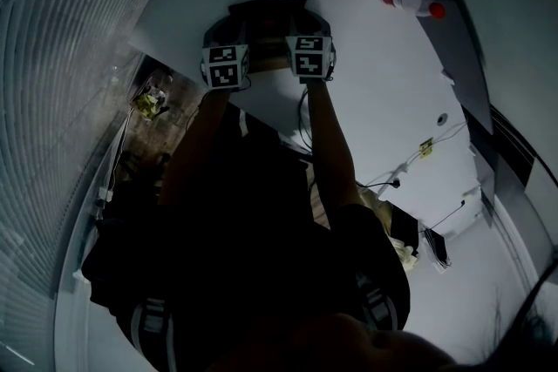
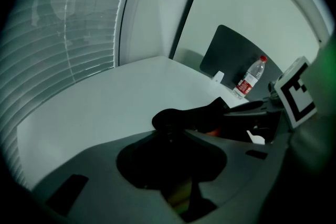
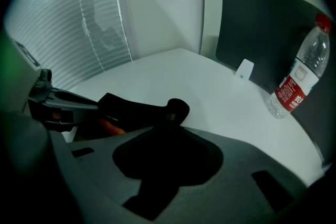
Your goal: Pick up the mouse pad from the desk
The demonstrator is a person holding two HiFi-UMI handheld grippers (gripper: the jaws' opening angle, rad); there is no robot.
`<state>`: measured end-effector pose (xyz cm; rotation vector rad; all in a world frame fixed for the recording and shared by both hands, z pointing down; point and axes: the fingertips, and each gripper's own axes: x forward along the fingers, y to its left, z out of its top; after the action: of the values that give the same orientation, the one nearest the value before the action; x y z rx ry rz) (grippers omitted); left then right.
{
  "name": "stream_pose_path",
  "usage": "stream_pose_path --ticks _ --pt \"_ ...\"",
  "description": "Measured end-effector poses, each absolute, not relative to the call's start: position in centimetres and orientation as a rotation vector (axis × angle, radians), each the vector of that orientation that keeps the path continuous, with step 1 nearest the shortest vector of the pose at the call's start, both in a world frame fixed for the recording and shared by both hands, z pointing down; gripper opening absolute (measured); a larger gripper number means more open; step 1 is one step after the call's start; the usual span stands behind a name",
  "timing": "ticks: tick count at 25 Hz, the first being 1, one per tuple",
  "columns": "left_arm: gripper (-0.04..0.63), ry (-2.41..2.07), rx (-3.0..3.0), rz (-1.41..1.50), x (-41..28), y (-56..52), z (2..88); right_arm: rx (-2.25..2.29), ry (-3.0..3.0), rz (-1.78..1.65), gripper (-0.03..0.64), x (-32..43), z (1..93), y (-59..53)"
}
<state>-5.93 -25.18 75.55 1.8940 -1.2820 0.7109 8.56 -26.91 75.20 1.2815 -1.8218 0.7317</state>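
Note:
The dark mouse pad (image 1: 266,11) lies on the white desk (image 1: 375,83), just beyond both grippers. My left gripper (image 1: 228,30) and right gripper (image 1: 307,27) sit side by side at its near edge, marker cubes towards me. In the left gripper view the pad's edge (image 2: 197,114) curls up off the desk where the left gripper (image 2: 170,127) pinches it. The right gripper view shows the same: the pad (image 3: 134,108) rises into the right gripper (image 3: 171,117), which is shut on it. Most of each jaw is hidden by the grey gripper body.
A water bottle (image 1: 410,1) with a red cap stands at the desk's far right, in front of a dark panel (image 3: 262,29). A small white clip (image 3: 244,69) sits near it. Window blinds (image 1: 61,39) run along the left. Cables (image 1: 410,161) lie at the desk's right.

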Motion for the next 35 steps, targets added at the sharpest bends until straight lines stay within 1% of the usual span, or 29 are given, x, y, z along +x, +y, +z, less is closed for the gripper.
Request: stream_pose_path --ticks 2,8,12,26,35 --pt "0.072 -1.278 1.900 0.704 -5.6 -25.2 75.4 1.283 -1.825 0.729 0.083 8.6 75.1 -26.9" --pt "0.071 -1.262 1.899 0.718 -5.7 -24.9 75.3 1.300 -1.837 0.728 0.078 8.6 74.7 -26.7" --pt "0.055 -1.239 1.956 0.723 -5.2 -25.0 74.7 1.307 -1.847 0.738 0.069 8.5 74.2 -26.7" --pt "0.043 -1.141 2.084 0.677 -3.2 -24.9 71.3 1.406 -1.878 0.783 0.057 9.0 71.6 -25.5" --pt "0.040 -1.059 2.245 0.629 -0.9 -24.5 67.5 1.591 -1.883 0.788 0.054 11.3 67.9 -24.1"
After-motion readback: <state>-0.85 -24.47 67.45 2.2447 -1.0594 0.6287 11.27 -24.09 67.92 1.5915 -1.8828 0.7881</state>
